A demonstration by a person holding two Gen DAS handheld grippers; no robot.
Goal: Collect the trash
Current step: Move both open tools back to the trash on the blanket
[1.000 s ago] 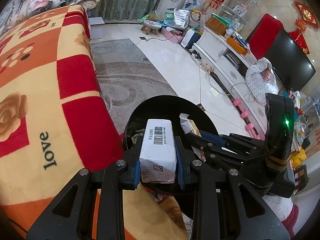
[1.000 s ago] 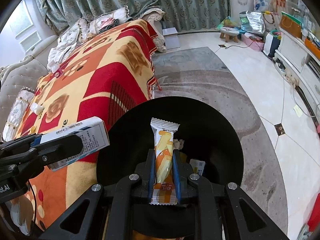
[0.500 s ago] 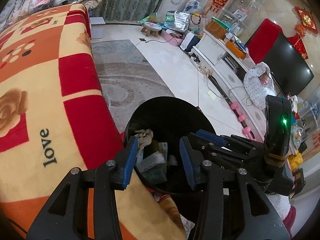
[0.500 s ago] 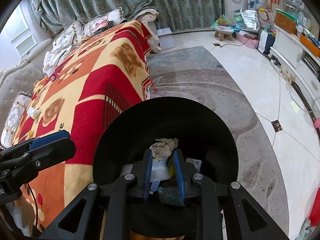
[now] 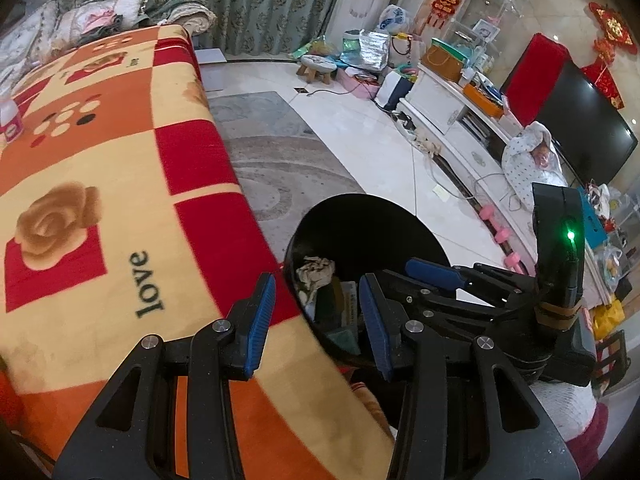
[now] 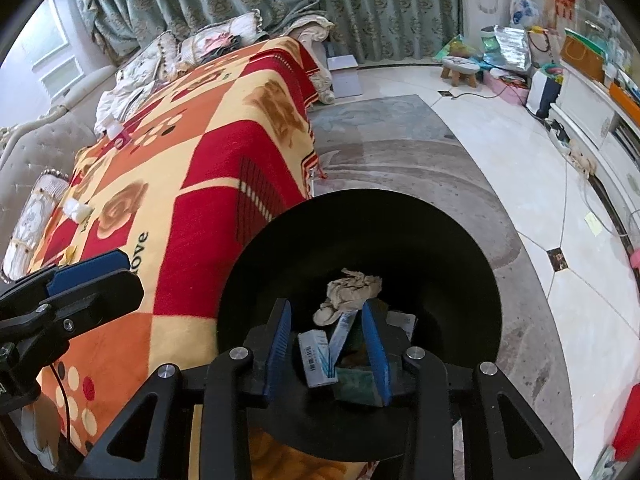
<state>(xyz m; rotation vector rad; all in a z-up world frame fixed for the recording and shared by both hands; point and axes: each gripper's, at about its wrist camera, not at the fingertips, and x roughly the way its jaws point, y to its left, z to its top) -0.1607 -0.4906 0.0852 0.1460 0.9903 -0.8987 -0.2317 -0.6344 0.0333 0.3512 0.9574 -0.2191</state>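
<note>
In your left wrist view, your left gripper (image 5: 316, 320) sits at the lower centre of the frame with its blue-padded jaws spread wide and nothing between them. It hangs over the edge where the red, orange and cream blanket (image 5: 100, 184) meets the black trash bin (image 5: 360, 220), which fills the centre right of the frame. Inside the bin you can see a crumpled beige tissue (image 5: 316, 270) and some boxes below it, partly hidden by your right finger. Your right gripper (image 5: 434, 272) reaches in from the right side of the frame, a green light glowing on its body. In your right wrist view, your right gripper (image 6: 326, 344) is at the bottom centre, jaws wide apart and gripping nothing, directly above the open mouth of the trash bin (image 6: 400, 232). Between the fingers, down in the bin, lie the crumpled tissue (image 6: 350, 290), a white box (image 6: 316, 356) with a barcode and a dark green box (image 6: 356, 384) beside it. Your left gripper (image 6: 86, 280) shows at the left edge of the frame, over the blanket (image 6: 192, 168).
</note>
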